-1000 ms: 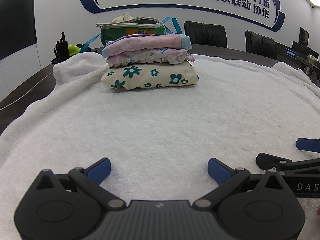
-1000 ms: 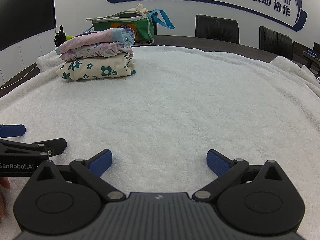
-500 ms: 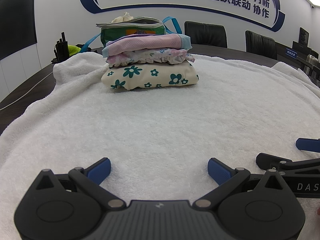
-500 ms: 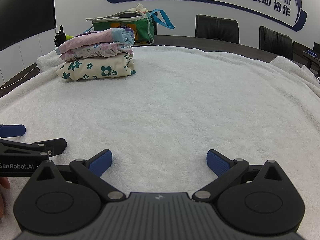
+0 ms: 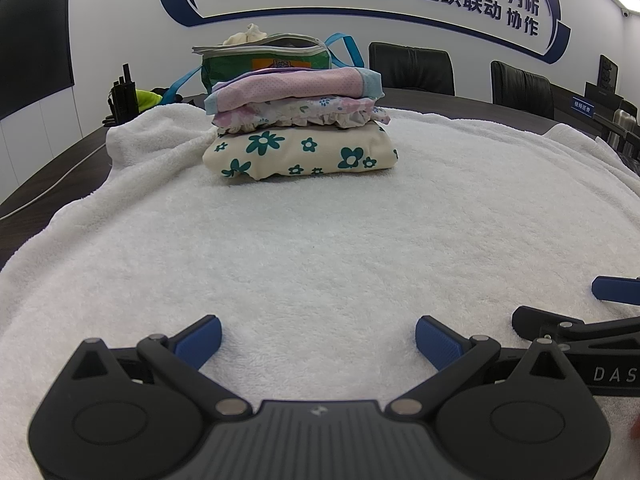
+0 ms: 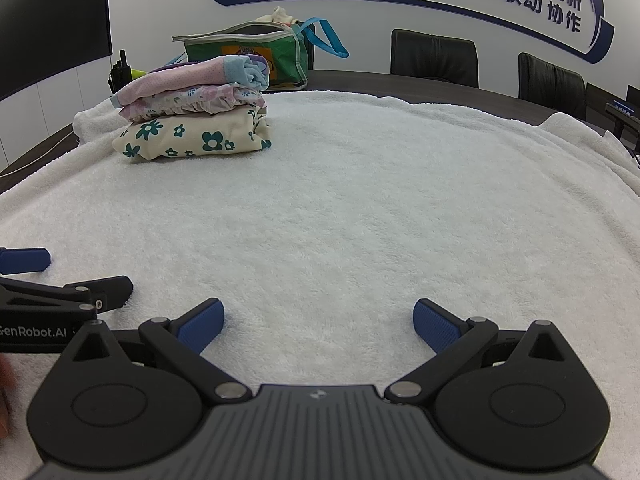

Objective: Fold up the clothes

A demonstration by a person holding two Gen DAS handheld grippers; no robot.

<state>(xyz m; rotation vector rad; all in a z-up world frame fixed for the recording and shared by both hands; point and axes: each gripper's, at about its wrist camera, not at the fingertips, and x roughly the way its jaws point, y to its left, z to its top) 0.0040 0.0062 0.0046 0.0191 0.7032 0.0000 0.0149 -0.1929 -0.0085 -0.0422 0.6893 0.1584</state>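
Observation:
A stack of three folded garments rests far ahead on the white towel: a cream piece with green flowers at the bottom, a frilled floral piece in the middle, a pink one with a blue edge on top. The same stack lies at the upper left in the right wrist view. My left gripper sits low over the towel, open, nothing between its blue pads. My right gripper is also open and empty, beside the left one. Each gripper's fingers show at the edge of the other's view.
A green zip bag with blue straps stands behind the stack, cloth poking out of its top. Black office chairs line the far side of the dark table. A black radio stands at the far left, off the towel.

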